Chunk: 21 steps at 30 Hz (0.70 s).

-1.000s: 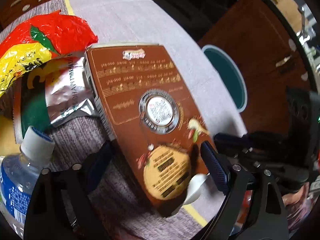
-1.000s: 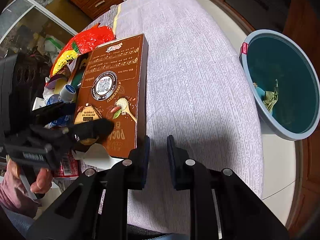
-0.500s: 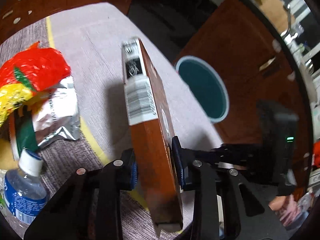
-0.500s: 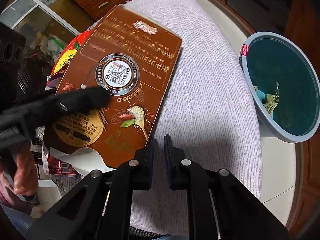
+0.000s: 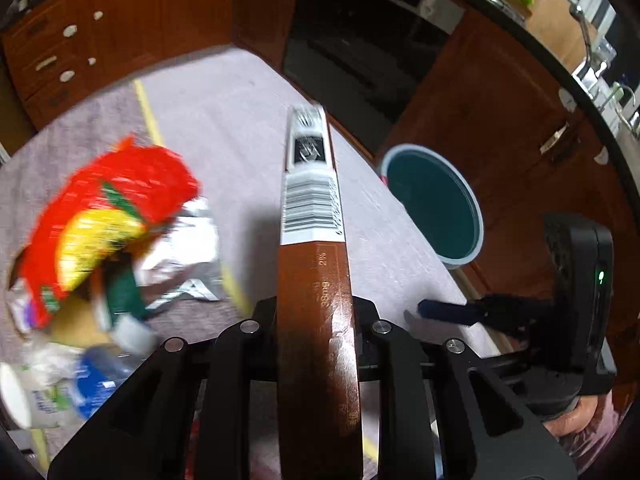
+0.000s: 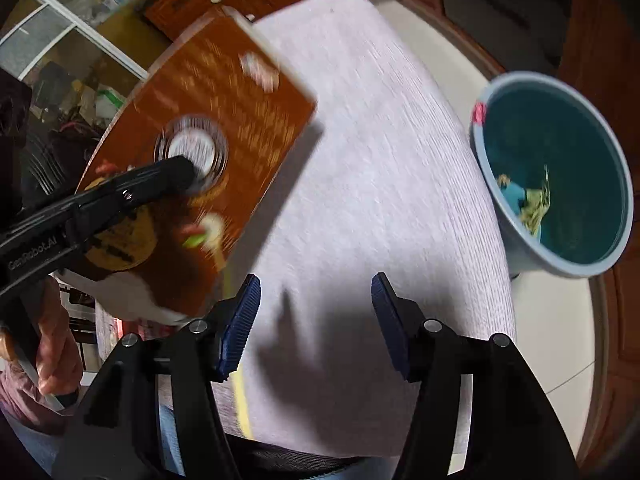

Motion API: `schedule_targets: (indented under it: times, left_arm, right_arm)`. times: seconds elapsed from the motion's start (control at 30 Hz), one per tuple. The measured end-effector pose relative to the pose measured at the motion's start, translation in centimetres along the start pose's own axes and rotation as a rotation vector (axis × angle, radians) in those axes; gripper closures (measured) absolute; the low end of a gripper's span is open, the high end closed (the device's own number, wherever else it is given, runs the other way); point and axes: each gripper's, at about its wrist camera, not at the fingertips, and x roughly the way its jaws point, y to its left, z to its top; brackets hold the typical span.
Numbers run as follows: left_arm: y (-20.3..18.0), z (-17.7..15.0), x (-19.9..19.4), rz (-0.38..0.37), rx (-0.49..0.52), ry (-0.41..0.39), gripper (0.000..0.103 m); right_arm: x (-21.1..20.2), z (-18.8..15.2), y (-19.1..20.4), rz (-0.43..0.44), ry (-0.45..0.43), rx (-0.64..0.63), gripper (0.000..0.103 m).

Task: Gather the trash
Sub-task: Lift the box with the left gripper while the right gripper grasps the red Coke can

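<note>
My left gripper (image 5: pixel 316 320) is shut on a flat brown box (image 5: pixel 314 264) and holds it edge-on above the table; its barcode end points away. In the right wrist view the box (image 6: pixel 224 128) hangs tilted at the left, with a left finger (image 6: pixel 160 176) across its face. My right gripper (image 6: pixel 316 316) is open and empty over the grey tablecloth (image 6: pixel 380 184). A teal bin (image 6: pixel 560 176) with a little trash inside stands on the floor to the right; it also shows in the left wrist view (image 5: pixel 436 208).
A red and yellow snack bag (image 5: pixel 104 212), a silver foil pouch (image 5: pixel 188 256) and a plastic water bottle (image 5: pixel 88 380) lie at the table's left. Wooden cabinets (image 5: pixel 120 20) stand behind. The right gripper (image 5: pixel 444 312) shows at the table's right edge.
The left gripper has lifted the brown box higher and further off the table. The right gripper's fingers have opened wide from nearly shut.
</note>
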Motion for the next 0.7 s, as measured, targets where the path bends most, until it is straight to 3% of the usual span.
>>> schedule_targets:
  times: [0.13,0.33,0.57,0.7]
  left_arm:
    - [1.6,-0.1,-3.8,0.028,0.017,-0.060,0.083]
    - [4.9,-2.3,-8.2,0.045,-0.006,-0.129,0.082]
    - [8.1,-5.3,-11.4,0.050,-0.047,-0.184,0.082]
    - [9.3,-6.2,-12.7,0.050,-0.069,-0.195,0.082]
  right_arm:
    - [-0.6,0.4,3.5,0.015,-0.024,-0.065,0.040]
    - [0.6,-1.3,9.9,0.066,0.022,-0.164,0.031]
    - [3.8,-3.5,15.4,0.090,0.094,-0.245,0.031]
    - [5.8,-4.4,16.7,0.083,0.135,-0.252,0.031]
